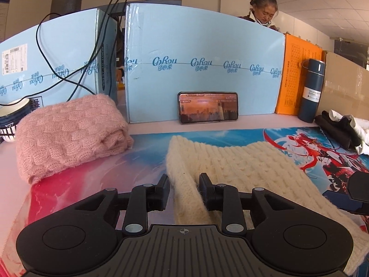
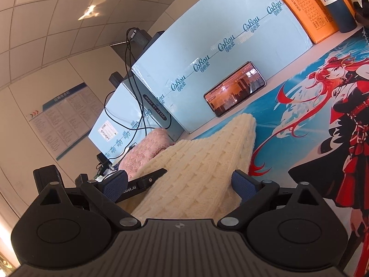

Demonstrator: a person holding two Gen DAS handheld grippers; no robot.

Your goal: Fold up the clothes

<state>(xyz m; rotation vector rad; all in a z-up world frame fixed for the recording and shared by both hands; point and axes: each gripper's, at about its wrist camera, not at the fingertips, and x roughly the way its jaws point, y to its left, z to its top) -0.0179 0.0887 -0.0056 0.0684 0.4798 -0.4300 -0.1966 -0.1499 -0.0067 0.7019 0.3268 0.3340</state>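
Note:
A cream knit garment (image 1: 242, 168) lies spread on the printed mat (image 1: 322, 157). My left gripper (image 1: 184, 181) is at the garment's left edge, its jaws narrowed on a thick fold of the knit. In the right wrist view the same cream knit (image 2: 196, 161) rises between the wide-apart blue pads of my open right gripper (image 2: 180, 181), and the right pad (image 2: 242, 184) touches the cloth. A black part of the left gripper (image 2: 143, 183) shows at the knit's left edge. A folded pink knit (image 1: 69, 136) rests at the left.
Light blue boxes (image 1: 203, 53) wall off the back, with a phone (image 1: 207, 107) leaning on them. To the right stand an orange box (image 1: 295, 73) and a dark bottle (image 1: 311, 90), with black and white clothes (image 1: 346, 131) in front. A bowl (image 1: 11, 115) is far left. A person (image 1: 263, 11) stands behind.

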